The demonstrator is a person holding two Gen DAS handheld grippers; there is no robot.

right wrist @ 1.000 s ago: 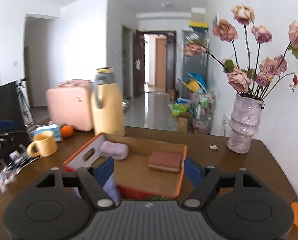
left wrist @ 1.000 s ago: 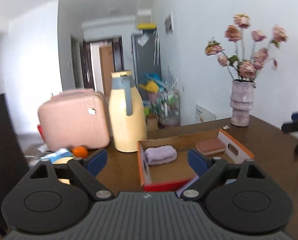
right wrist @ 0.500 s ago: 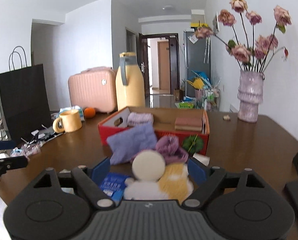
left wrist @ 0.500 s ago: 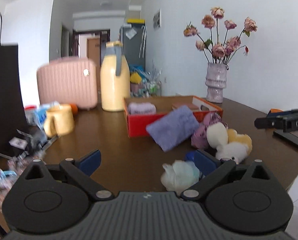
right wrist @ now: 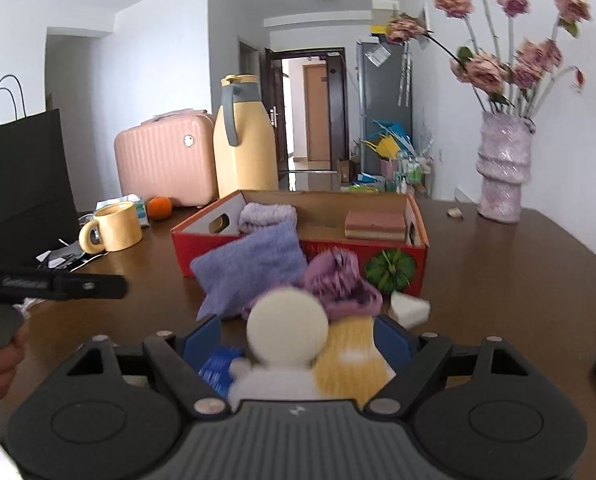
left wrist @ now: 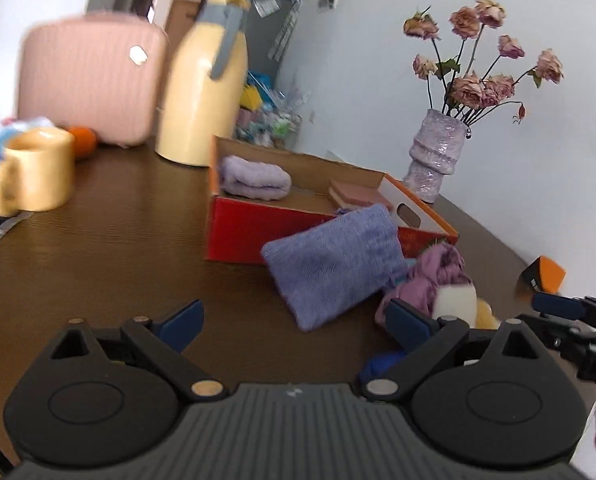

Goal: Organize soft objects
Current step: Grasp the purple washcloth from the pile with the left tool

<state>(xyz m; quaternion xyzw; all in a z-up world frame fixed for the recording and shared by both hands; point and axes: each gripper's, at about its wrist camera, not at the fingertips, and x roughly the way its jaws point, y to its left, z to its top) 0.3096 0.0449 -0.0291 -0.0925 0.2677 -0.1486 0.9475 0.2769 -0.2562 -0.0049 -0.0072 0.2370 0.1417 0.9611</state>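
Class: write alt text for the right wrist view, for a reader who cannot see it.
The open right gripper frames a white and yellow plush toy on a brown table. Behind lie a purple pouch, a mauve soft item and a red box.

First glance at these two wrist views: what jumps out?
The pile of soft things heaped against the front of the red box: a purple pouch, a mauve knit piece and a cream and yellow plush, which sits between the right gripper's open jaws. Behind stand a yellow jug and a vase of dried roses.

bare table (left wrist: 118,248) left, toys (right wrist: 286,332) crowding box (right wrist: 298,256)
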